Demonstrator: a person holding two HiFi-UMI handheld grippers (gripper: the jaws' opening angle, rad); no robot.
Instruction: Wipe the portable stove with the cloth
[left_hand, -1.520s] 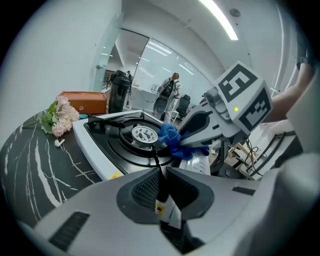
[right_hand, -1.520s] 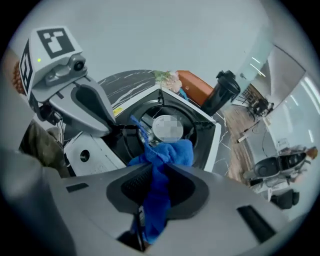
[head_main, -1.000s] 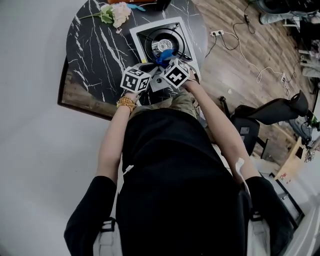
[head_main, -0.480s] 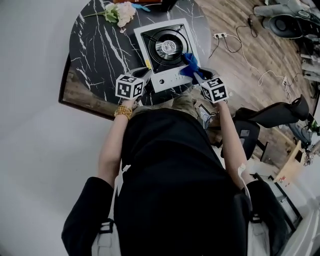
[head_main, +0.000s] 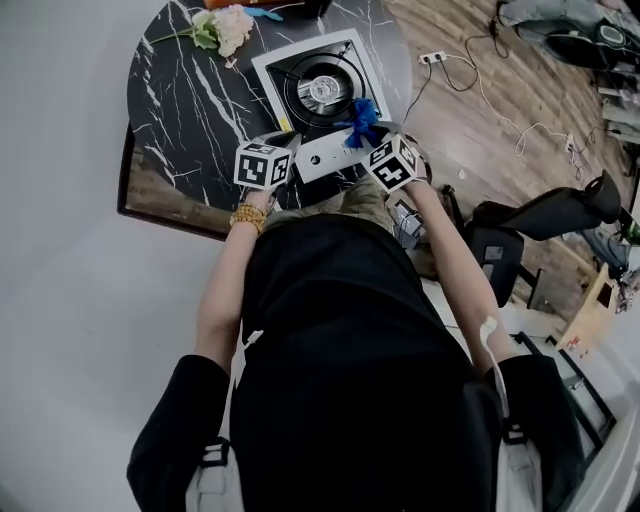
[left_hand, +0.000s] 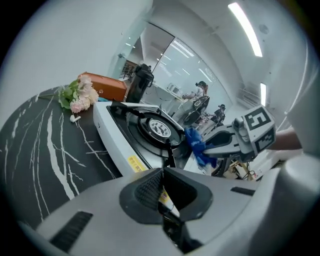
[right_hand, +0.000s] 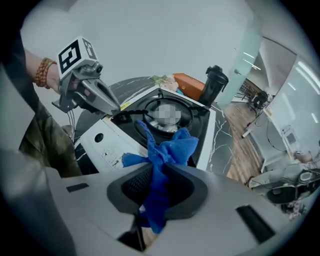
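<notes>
Head view: one round black marble table (head_main: 190, 100) with white veins carries one white, near-square portable stove (head_main: 322, 152) with a single black burner. The stove sits at the table's near right edge. Its control panel faces the person and its longer axis runs from the near edge toward the far one. One blue cloth (head_main: 362, 122) lies bunched at the stove's near right corner, at the tip of the right gripper (head_main: 366, 136). The left gripper (head_main: 289, 138) meets the stove's near left corner. One bunch of pale flowers (head_main: 222, 27) lies at the far edge.

Left gripper view: its jaws are pinched together on the stove's white edge. One orange box (left_hand: 107, 86) and one black jug (left_hand: 141, 80) stand beyond.

Right gripper view: its jaws are clamped on the cloth, which hangs through them over the front panel.
</notes>
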